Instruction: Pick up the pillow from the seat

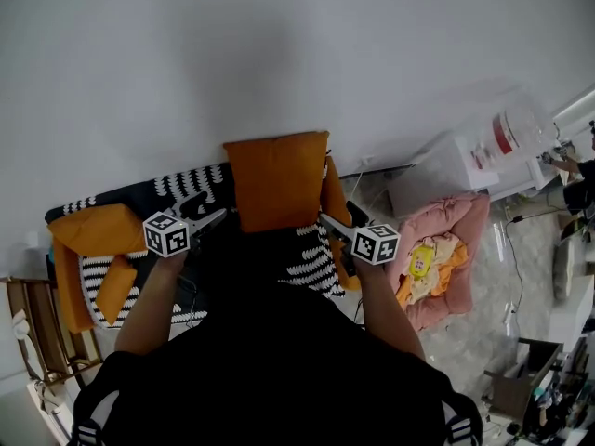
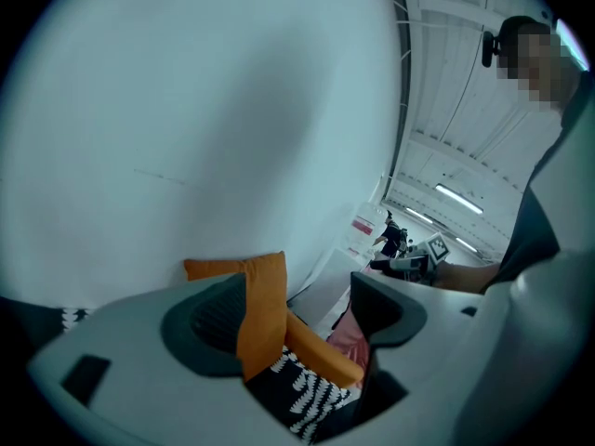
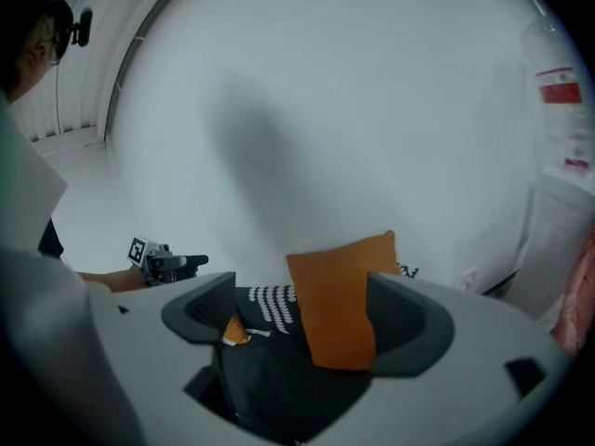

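An orange pillow [image 1: 279, 179] stands upright in front of the white wall, between my two grippers. My left gripper [image 1: 218, 217] is at its lower left edge and my right gripper [image 1: 327, 221] at its lower right edge. In the left gripper view the pillow [image 2: 260, 314] lies against the left jaw of the left gripper [image 2: 297, 314], with a gap to the other jaw. In the right gripper view the pillow [image 3: 339, 300] rests against the right jaw of the right gripper [image 3: 302, 319], and the left jaw stands well clear. Both pairs of jaws are apart.
Below is a sofa with a black-and-white patterned cover [image 1: 311, 263] and more orange cushions [image 1: 98, 230] at its left end. A pink pet bed [image 1: 446, 249] and a white box [image 1: 437, 175] stand on the floor to the right. Wooden furniture [image 1: 28, 333] is at far left.
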